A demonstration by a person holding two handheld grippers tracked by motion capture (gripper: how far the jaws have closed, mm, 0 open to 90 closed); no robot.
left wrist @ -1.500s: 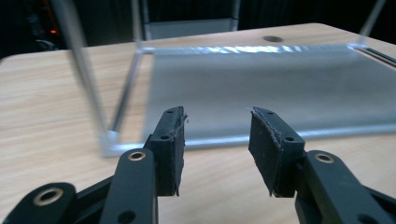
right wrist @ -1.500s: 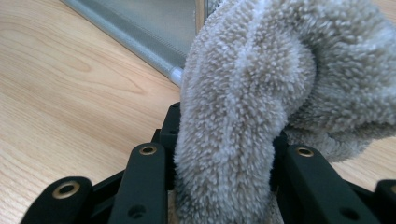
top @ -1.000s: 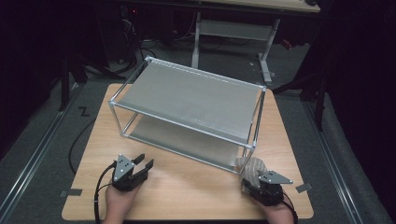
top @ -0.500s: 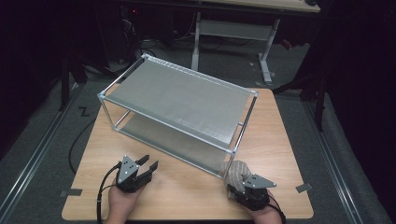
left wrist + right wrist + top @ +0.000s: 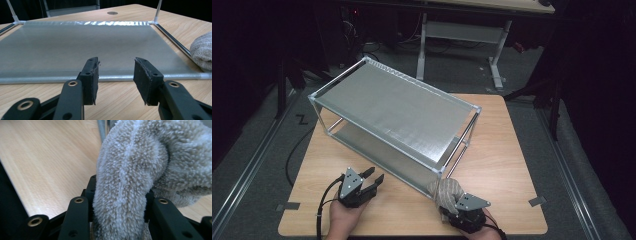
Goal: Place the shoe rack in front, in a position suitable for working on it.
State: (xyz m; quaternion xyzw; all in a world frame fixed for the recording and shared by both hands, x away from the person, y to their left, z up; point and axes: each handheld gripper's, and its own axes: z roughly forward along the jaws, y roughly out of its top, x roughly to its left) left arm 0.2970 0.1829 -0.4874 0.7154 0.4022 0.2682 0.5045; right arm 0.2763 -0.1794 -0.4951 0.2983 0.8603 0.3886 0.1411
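Pale wood covers the table (image 5: 502, 150), and on it stands a two-level metal shelf (image 5: 397, 107) with grey panels, set at an angle so that one corner post comes near the front edge; a fluffy beige towel (image 5: 445, 191) sits right at that near corner, bunched into a thick roll, and it touches or nearly touches the foot of the post. The right gripper (image 5: 451, 204) has hold of the towel; in the right gripper view the towel (image 5: 130, 185) fills the gap between the two black jaws, which press on it from both sides, and the rest of the cloth bulges up and away to the right above the wood. The person's right hand (image 5: 469, 222) holds this gripper at the table's front edge, with the grey plate on top; the towel lies just ahead of it, between the gripper and the shelf. The left gripper (image 5: 373, 179) rests low over the table to the left, well apart from the towel; its jaws stand wide apart with nothing between them (image 5: 115, 75), pointing at the front edge of the shelf's lower panel (image 5: 75, 50); the towel (image 5: 202, 53) shows at the far right of that view, beside the shelf's corner.
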